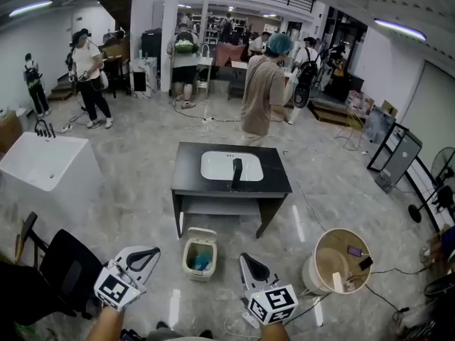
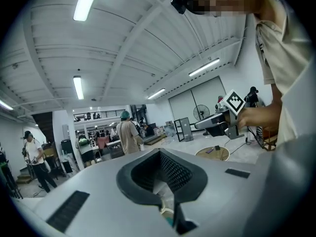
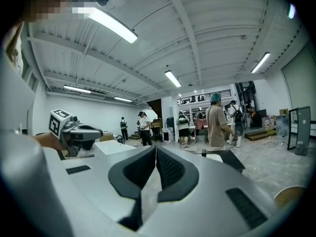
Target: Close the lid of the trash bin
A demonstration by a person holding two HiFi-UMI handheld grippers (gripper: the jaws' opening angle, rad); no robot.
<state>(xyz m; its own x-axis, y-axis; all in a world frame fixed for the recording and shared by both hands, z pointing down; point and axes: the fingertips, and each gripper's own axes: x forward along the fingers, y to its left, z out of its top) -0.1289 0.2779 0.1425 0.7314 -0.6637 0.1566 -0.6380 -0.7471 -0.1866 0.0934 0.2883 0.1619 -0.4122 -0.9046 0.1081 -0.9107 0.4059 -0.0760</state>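
Floor scene: holding left tongs and right tongs pinched together, empty, flanking trash bin without touching; seeing its lid standing up, bin sitting just near of black sink tabletop.

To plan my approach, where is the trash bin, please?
In the head view, the trash bin sits on the floor, centre-low, before the black sink table.

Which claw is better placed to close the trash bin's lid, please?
Left, probably. Both claws are shut and flank the open trash bin about equally, but the left claw has the bin below its tips in its own view; the right claw has no sight of it.
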